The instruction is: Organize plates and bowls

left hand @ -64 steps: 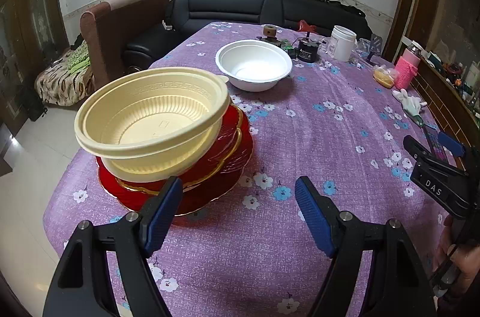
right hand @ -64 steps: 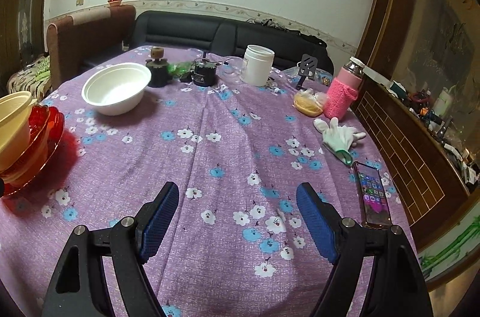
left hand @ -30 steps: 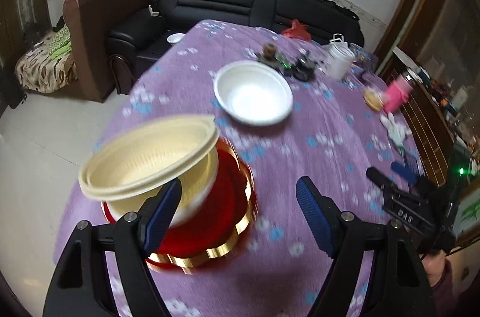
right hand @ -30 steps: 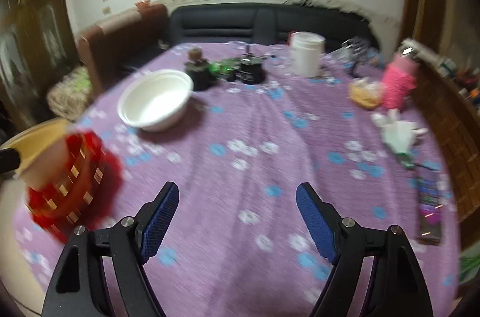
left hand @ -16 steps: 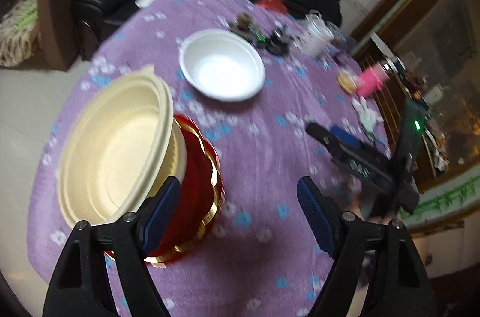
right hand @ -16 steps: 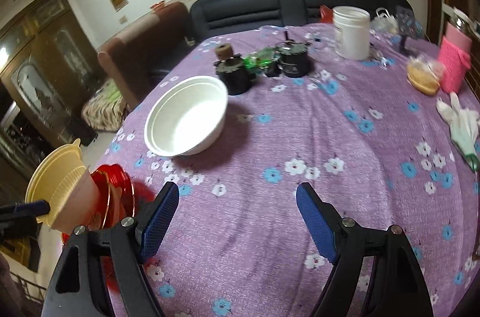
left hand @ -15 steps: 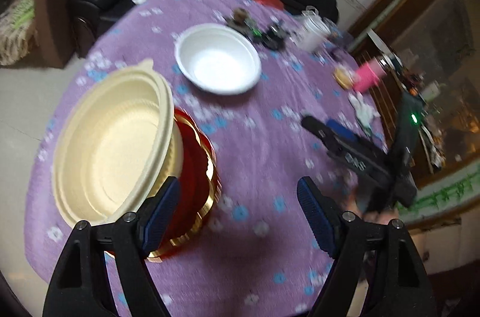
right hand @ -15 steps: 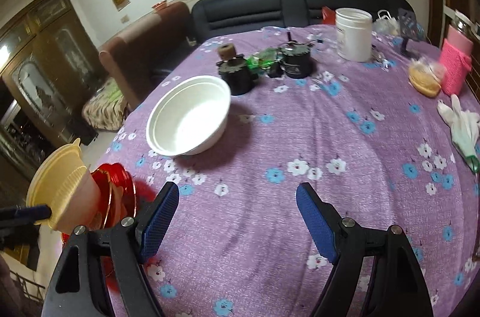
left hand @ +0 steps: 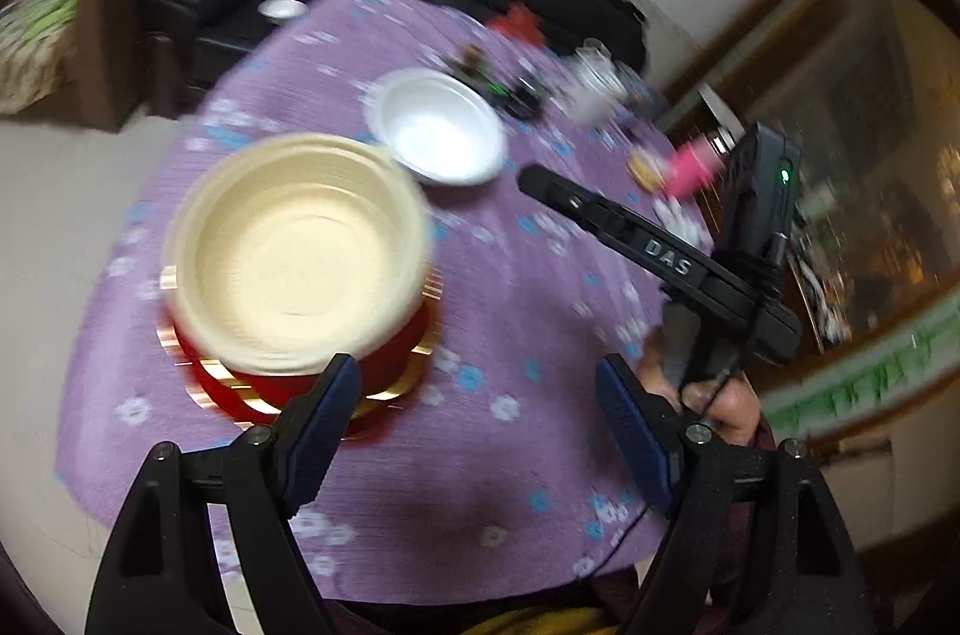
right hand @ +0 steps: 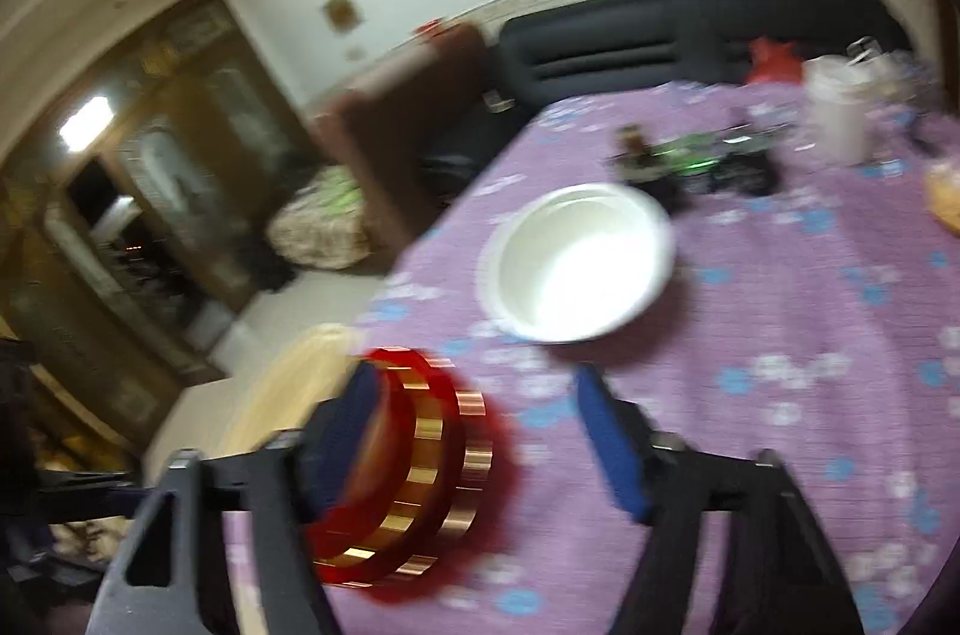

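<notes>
Cream bowl (left hand: 297,251) atop red plates (left hand: 240,386) sits ahead-left of both wide, empty jaws.

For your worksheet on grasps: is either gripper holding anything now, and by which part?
Nothing is held. The left gripper and right gripper are both open; the cream bowl sits on the red plates.
</notes>
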### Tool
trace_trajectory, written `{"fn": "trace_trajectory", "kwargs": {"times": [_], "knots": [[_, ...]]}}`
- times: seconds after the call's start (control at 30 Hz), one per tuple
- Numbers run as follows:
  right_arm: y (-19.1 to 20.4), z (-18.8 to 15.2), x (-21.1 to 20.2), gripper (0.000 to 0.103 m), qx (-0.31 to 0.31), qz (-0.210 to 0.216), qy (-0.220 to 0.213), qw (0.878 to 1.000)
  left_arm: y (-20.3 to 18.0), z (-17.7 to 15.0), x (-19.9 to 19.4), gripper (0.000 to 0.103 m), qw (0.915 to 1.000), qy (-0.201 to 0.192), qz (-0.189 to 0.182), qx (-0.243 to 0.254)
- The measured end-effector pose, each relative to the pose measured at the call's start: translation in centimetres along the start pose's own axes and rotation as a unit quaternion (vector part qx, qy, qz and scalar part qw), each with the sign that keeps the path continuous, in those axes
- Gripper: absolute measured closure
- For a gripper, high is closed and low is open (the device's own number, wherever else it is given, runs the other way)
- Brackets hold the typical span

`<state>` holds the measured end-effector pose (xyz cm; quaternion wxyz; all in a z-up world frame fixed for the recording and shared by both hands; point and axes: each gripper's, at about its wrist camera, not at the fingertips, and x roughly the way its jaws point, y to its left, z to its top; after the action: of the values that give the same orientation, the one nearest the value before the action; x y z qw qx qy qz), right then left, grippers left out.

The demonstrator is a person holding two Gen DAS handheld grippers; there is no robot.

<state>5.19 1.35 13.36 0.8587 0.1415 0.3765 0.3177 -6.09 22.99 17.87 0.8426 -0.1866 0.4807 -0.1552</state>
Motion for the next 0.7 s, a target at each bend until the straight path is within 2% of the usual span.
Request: {"fn": "trace_trajectory", "kwargs": {"times": [0.03,0.1,0.23,0.43,0.5,0.7], "knots": [[0.5,0.2,0.9,0.056,0.009,0.020,0.011,1.000,1.0,0.0,-0.6,0.023,0.9999,-0.009,0.007,-0.013],[1.5,0.3,2.5,0.067,0.013,0.047,0.030,0.998,2.6,-0.2,-1.5,0.023,0.9991,-0.020,0.015,-0.033],[3.2,-0.5,5.3,0.069,0.010,0.072,0.061,0.995,5.5,-0.8,-2.7,0.022,0.9970,-0.037,0.036,-0.057],[4.1,-2.3,7.9,0.078,-0.003,0.034,0.094,0.995,7.8,-1.1,-2.6,0.022,0.9957,-0.040,0.038,-0.075],[3.7,-2.5,8.3,0.078,0.005,0.036,0.101,0.994,8.0,-1.0,-2.2,0.022,0.9957,-0.038,0.037,-0.076],[3.2,-2.3,6.7,0.077,0.009,0.057,0.089,0.994,7.2,-0.9,-1.9,0.022,0.9965,-0.034,0.042,-0.063]]}}
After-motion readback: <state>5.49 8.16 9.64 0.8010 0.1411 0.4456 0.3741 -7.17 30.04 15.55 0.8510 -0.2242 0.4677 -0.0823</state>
